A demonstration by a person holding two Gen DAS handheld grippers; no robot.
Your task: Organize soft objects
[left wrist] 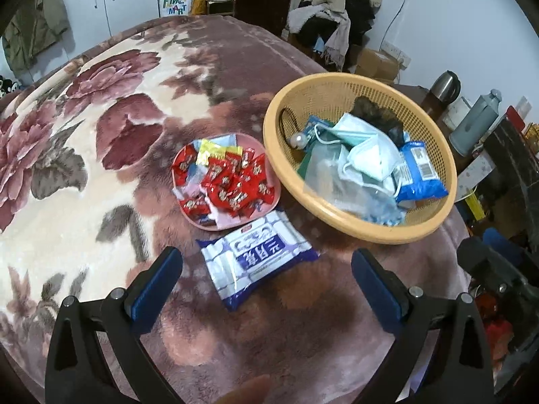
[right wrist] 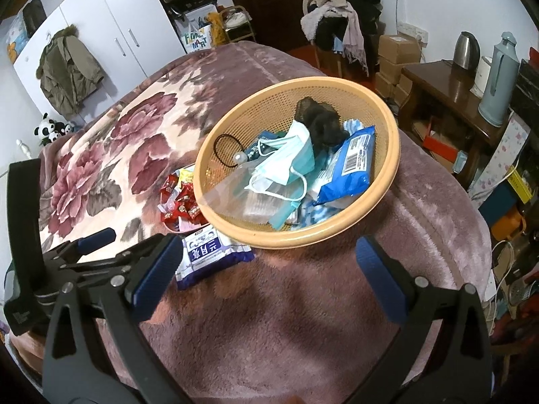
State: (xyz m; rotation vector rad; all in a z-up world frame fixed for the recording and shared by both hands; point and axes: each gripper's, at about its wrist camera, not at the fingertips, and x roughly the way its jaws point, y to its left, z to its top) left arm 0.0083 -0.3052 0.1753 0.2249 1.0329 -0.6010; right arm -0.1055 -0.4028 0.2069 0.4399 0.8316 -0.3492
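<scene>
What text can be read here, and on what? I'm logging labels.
"FIVE MART", partly legible: bag by the far wall.
"云月童", a doubtful reading, upside down: wipes pack on the blanket.
Blue pack in the basket: barcode, print too small.
Candy wrappers: blurred.

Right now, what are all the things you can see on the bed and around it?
Blanket: one, pink and cream with flowers, covering the bed.
Basket: one, yellow, on the blanket.
Face masks: at least two, pale blue, in the basket.
Blue packet: one, blue and white, in the basket.
Hair tie: one, black with a pearl, in the basket.
Dark cloth: one, black, in the basket.
Plate: one, pink, beside the basket.
Sweets: many, mostly red, on the plate.
Wipes packet: one, white and purple, in front of the plate.
Toy pandas: some, black and white, past the bed.
Kettle: one, silver, on the side table.
Left gripper: fingers blue, open, empty.
Right gripper: fingers blue, open, empty.
</scene>
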